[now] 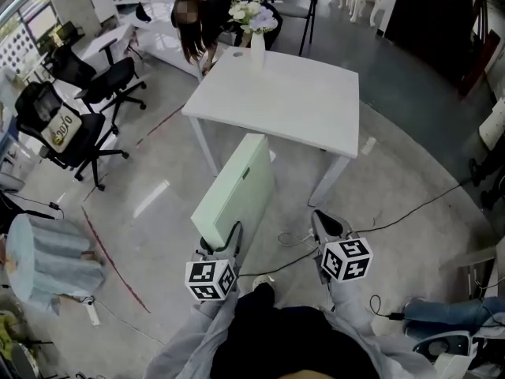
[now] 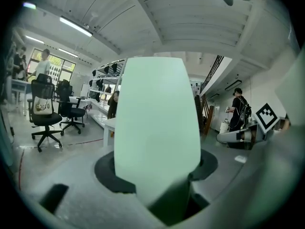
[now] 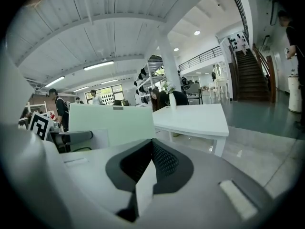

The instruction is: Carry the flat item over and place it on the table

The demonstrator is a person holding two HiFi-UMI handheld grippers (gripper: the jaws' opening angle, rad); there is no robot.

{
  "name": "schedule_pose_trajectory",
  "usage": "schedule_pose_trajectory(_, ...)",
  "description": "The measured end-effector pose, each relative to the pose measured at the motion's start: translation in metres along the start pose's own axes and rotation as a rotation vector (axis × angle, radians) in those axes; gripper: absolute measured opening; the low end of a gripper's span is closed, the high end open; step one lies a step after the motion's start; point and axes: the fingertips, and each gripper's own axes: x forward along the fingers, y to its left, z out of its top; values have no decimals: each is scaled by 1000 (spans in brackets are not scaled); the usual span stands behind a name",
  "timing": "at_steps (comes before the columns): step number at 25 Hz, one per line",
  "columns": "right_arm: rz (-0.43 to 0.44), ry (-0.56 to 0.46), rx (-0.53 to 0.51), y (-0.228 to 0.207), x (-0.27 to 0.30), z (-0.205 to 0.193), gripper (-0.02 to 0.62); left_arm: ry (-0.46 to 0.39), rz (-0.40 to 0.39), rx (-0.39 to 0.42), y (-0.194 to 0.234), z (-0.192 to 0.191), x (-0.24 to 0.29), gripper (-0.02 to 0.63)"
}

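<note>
The flat item is a pale green panel (image 1: pixel 233 192) held on edge above the floor, in front of the white table (image 1: pixel 308 105). My left gripper (image 1: pixel 219 245) is shut on the panel's near lower end. In the left gripper view the panel (image 2: pixel 157 128) rises from between the jaws and fills the middle. My right gripper (image 1: pixel 325 226) hangs to the panel's right, apart from it, jaws shut with nothing between them. From the right gripper view the panel (image 3: pixel 112 123) shows at the left and the table (image 3: pixel 190 118) straight ahead.
A white vase of flowers (image 1: pixel 256 34) stands at the table's far edge, where a person (image 1: pixel 197 22) bends over. Black office chairs (image 1: pixel 75 125) stand at the left. Cables (image 1: pixel 410 212) run over the floor at the right. A red line (image 1: pixel 110 263) marks the floor.
</note>
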Motion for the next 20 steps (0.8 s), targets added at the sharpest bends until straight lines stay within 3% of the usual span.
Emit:
schedule_pose_trajectory(8, -24, -12, -14, 0, 29, 20, 8, -10, -32, -15, 21, 17, 23, 268)
schedule_pose_trajectory(20, -32, 22, 9, -5, 35, 4, 8, 0, -41, -96, 28, 7, 26, 267)
